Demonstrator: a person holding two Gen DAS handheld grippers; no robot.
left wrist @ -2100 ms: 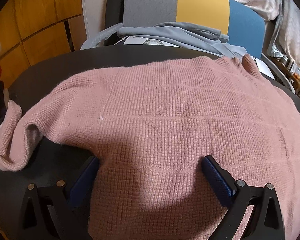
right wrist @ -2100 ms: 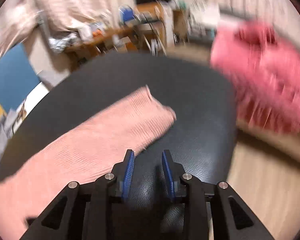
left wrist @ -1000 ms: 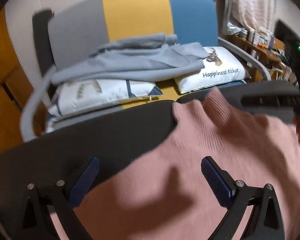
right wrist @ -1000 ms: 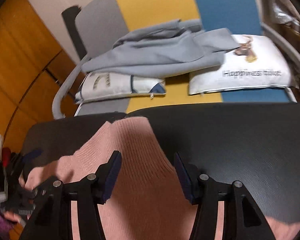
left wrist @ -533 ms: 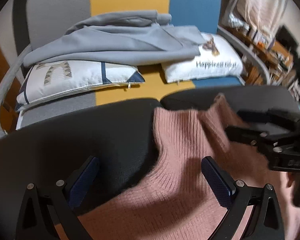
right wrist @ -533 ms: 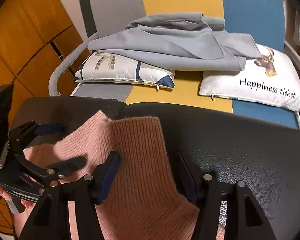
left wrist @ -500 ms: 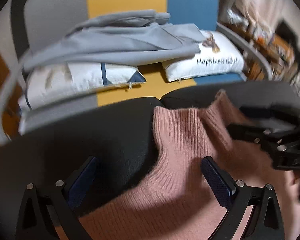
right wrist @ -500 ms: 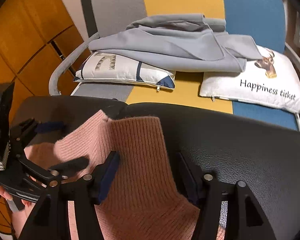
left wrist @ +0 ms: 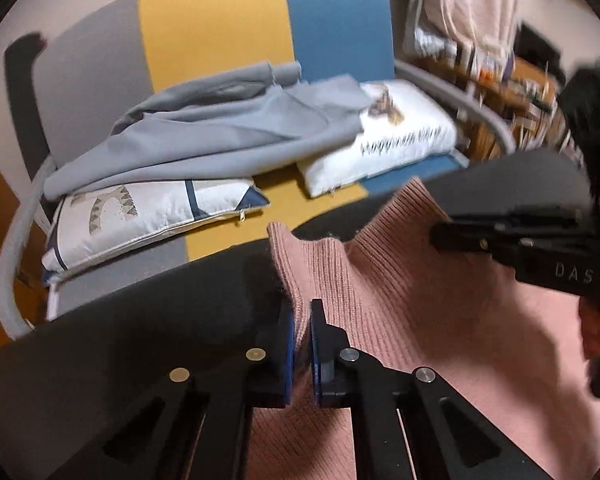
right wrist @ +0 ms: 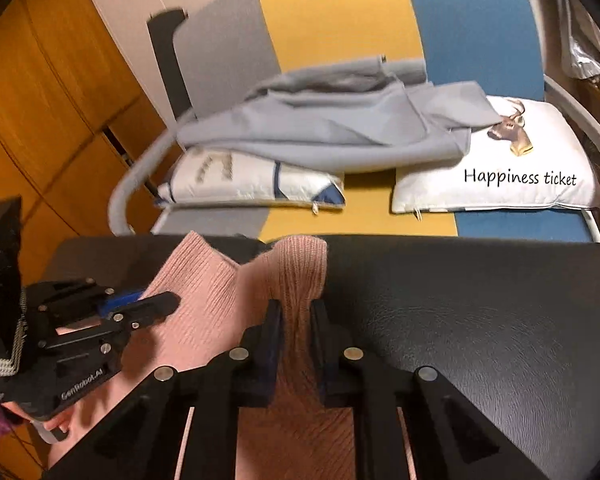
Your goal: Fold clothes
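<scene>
Pink ribbed-knit sweater (left wrist: pixel 400 300) lying on the black table (right wrist: pixel 480 300), its far edge toward the sofa (right wrist: pixel 340 20). Left gripper (left wrist: pixel 300 320) and right gripper (right wrist: pixel 296 312) are each closed, pinching a ridge of that edge, presumably to lift both corners together for a fold. Half a second earlier both pairs of jaws stood wide open over the knit.

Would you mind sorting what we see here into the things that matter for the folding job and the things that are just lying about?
Part of the job:
- pink sweater
- left gripper, shut on one corner of its ribbed edge
- right gripper, shut on the other corner
- black table under it

Just lying about:
- grey garment
- Happiness ticket pillow
- patterned pillow
- colour-block sofa
</scene>
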